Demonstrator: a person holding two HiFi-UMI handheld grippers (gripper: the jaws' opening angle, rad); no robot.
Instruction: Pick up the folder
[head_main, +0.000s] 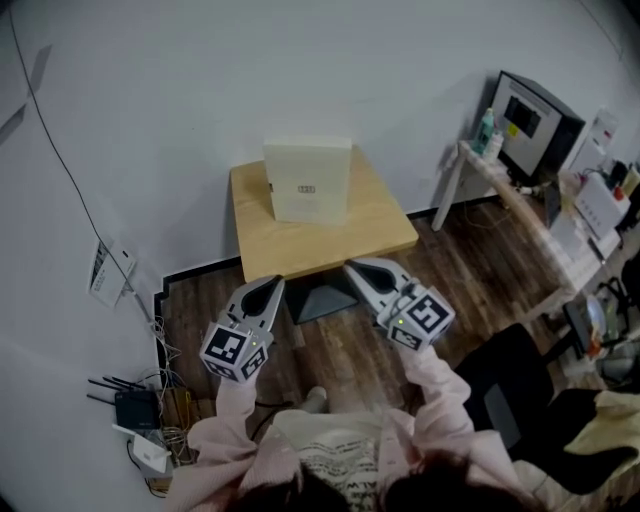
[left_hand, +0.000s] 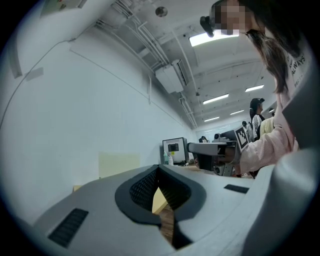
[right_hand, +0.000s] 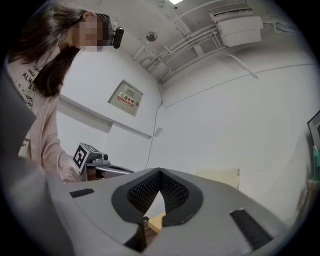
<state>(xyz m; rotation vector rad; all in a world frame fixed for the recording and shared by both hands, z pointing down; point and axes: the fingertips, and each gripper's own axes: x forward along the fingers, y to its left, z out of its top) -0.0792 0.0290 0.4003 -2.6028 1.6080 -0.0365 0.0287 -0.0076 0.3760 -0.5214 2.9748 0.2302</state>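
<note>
holding both out ahead of me: my left hand-held gripper (head_main: 274, 284) hovers by the near edge of the worktop (head_main: 385, 228), jaws pressed together, nothing between them. in the middle, the cream folder (head_main: 307, 180) stands upright at the far side of the wooden worktop, close to the white wall (head_main: 200, 90) and well apart from both tips. on the right, my right hand-held gripper (head_main: 353, 267) is closed and empty too, tip at the near edge.

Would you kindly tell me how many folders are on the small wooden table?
1: the cream, box-shaped folder stands upright at the back edge of the light wooden table; another could be hidden behind it.
</note>
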